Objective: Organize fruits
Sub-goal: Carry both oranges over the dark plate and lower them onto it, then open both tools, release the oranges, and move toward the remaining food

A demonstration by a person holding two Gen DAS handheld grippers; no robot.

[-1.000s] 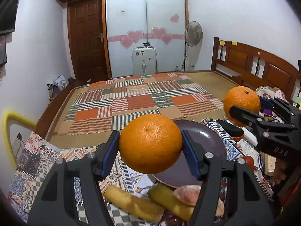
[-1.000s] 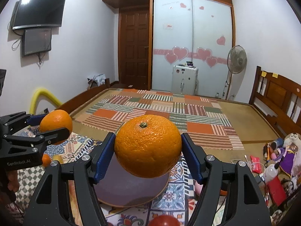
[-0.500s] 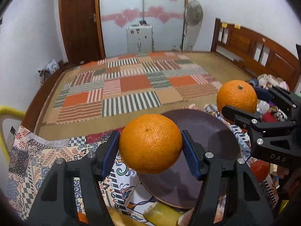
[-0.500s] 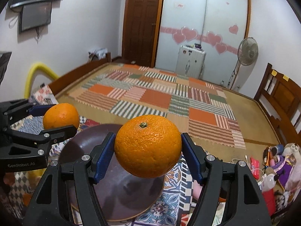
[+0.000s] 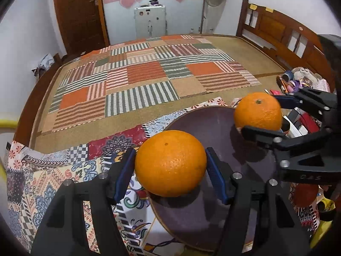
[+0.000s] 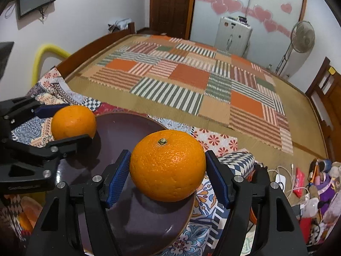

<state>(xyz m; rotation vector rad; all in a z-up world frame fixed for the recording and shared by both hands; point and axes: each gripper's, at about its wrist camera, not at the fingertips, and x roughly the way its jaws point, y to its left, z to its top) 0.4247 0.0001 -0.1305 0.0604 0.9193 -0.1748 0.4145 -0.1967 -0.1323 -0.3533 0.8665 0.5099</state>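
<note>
My left gripper (image 5: pixel 170 160) is shut on an orange (image 5: pixel 168 170), held just above the near left part of a dark purple plate (image 5: pixel 204 125). My right gripper (image 6: pixel 168 160) is shut on a second orange (image 6: pixel 170 177), stem up, over the plate's (image 6: pixel 125 132) right side. Each view also shows the other pair. The right gripper (image 5: pixel 261 115) comes in from the right with its orange (image 5: pixel 255 108). The left gripper (image 6: pixel 74 122) enters from the left with its orange (image 6: pixel 70 123). Both point steeply down at the plate.
The plate lies on a patterned patchwork cloth (image 5: pixel 64 166) at the edge of a bed with a striped mat (image 5: pixel 136 79). A red fruit (image 5: pixel 302 194) sits right of the plate and orange pieces (image 6: pixel 27 213) left of it. Clutter and cables (image 6: pixel 298 183) lie to the right.
Both grippers have tipped downward and sunk toward the plate, each still holding its orange. The yellow fruit pieces below the left gripper have dropped out of view.
</note>
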